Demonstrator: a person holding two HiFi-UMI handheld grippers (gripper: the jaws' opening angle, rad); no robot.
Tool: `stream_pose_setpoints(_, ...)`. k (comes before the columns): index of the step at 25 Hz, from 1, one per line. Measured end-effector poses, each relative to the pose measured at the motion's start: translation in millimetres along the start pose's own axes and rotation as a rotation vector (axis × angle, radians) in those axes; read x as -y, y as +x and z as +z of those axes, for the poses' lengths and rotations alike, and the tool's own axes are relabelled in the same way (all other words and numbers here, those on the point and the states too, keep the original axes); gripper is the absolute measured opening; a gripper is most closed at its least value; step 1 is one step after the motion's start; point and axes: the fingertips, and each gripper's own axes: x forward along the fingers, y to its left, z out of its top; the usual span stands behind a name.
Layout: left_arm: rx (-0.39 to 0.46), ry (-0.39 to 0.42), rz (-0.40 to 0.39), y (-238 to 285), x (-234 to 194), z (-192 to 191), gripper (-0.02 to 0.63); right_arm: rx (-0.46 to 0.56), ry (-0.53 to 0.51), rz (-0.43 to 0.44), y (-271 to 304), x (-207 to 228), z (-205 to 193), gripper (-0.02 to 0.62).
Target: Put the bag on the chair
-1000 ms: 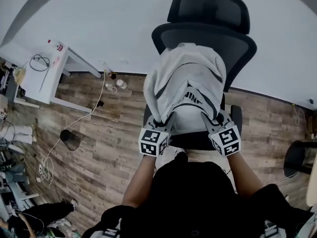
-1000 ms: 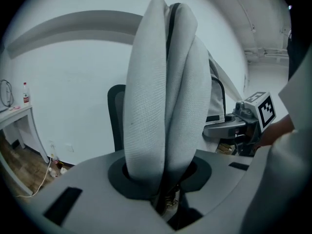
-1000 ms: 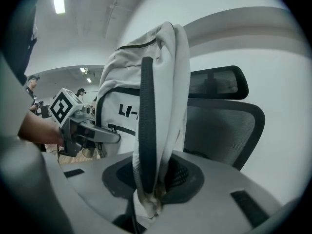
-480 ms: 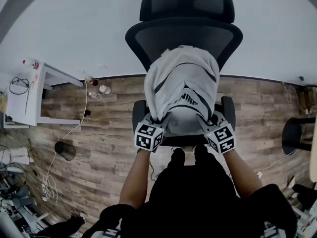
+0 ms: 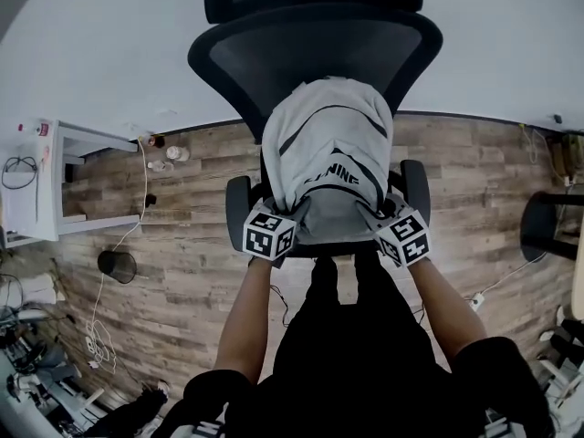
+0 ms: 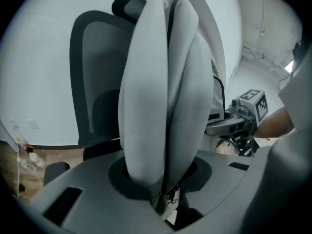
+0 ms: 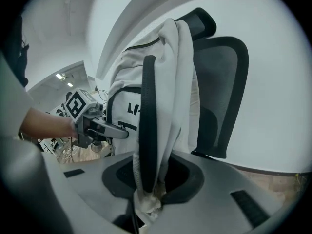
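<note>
A light grey backpack (image 5: 327, 158) with black trim hangs upright over the seat of a black mesh office chair (image 5: 315, 53); whether its bottom touches the seat is hidden. My left gripper (image 5: 278, 222) is shut on the bag's left padded strap (image 6: 156, 96). My right gripper (image 5: 388, 219) is shut on the bag's right black-edged strap (image 7: 148, 130). In the left gripper view the right gripper (image 6: 234, 123) shows beyond the bag; in the right gripper view the left gripper (image 7: 100, 126) shows likewise. The chair's backrest (image 7: 219, 96) stands just behind the bag.
The chair's armrests (image 5: 239, 201) flank the bag. A white desk (image 5: 36, 185) stands at the far left with cables (image 5: 100, 336) trailing on the wood floor and a small dark bin (image 5: 117, 265). Bottles (image 5: 169, 158) sit by the white wall. Another dark chair (image 5: 547, 226) is at the right edge.
The chair and bag have come closer and more centred under the head camera. Both grippers, still holding the straps, have moved the bag forward over the seat toward the backrest.
</note>
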Motion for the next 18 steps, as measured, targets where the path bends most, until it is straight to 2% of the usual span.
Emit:
stream_pose_setpoints(8,-0.146,-0.072,-0.012,63.6,-28.2,-45.7,0.109,-0.111,0.136,0.05,49.0,28.6,-56.6,0.103)
stream_pose_setpoints(12,-0.202,-0.106,-0.023,89.5,-40.0,-60.8,0.109,-0.171,0.201,0.102,70.6,43.9,-78.0,0.103)
stream_pose_setpoints(18,-0.211,-0.141,-0.009,116.0,-53.5,-71.6,0.107,-0.202,0.298,0.134,92.9,63.0,-96.9,0.104)
